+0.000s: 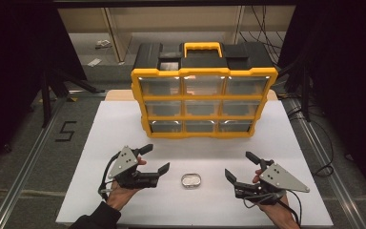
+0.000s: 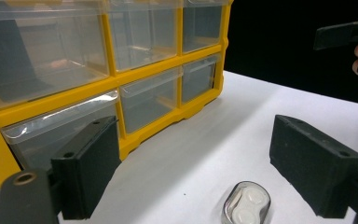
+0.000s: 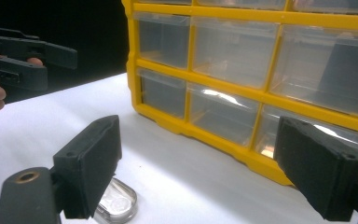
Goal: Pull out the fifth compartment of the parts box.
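Symmetry explains my pose: I hold my left gripper (image 1: 154, 160) and right gripper (image 1: 238, 167) with jaws wide, empty, on either side of the small clear case (image 1: 191, 181). It lies flat on the tabletop (image 1: 276, 133), before the closed yellow drawer organizer (image 1: 203, 90).

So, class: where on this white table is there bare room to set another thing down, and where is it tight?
Bare: the strip between the drawer cabinet and the grippers, plus the table's left and right margins beside the cabinet. Tight: the front middle, where the small case lies between the open left gripper and right gripper.
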Demonstrator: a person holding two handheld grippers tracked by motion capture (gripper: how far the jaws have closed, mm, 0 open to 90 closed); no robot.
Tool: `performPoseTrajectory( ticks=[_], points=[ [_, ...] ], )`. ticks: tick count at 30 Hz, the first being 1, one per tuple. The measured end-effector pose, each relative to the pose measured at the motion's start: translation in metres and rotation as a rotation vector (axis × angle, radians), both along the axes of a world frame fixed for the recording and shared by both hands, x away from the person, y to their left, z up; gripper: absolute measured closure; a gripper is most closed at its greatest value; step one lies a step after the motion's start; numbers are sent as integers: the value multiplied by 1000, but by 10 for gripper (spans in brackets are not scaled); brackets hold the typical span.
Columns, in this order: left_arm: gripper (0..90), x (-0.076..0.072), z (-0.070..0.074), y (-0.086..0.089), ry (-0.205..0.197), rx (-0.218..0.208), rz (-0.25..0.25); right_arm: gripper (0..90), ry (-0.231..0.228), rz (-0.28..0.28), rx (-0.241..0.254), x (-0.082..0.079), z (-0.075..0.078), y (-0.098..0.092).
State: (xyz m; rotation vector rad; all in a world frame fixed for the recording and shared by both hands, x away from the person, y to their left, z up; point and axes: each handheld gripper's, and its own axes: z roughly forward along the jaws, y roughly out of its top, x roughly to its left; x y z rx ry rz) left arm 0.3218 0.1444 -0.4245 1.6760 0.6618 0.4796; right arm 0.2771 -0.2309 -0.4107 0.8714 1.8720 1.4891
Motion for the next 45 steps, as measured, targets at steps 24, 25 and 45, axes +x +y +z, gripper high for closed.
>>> performPoseTrajectory(
  ticks=[24, 25, 45],
  points=[
    [157, 0, -1, -4, -5, 17, -2, 166, -121, -68, -98, 6, 6, -4],
    [157, 0, -1, -4, -4, 15, -3, 167, -129, -67, -109, 7, 8, -4],
    [157, 1, -2, -4, -1, 22, 4, 200, -432, -48, -426, 25, 27, 27]
  ],
)
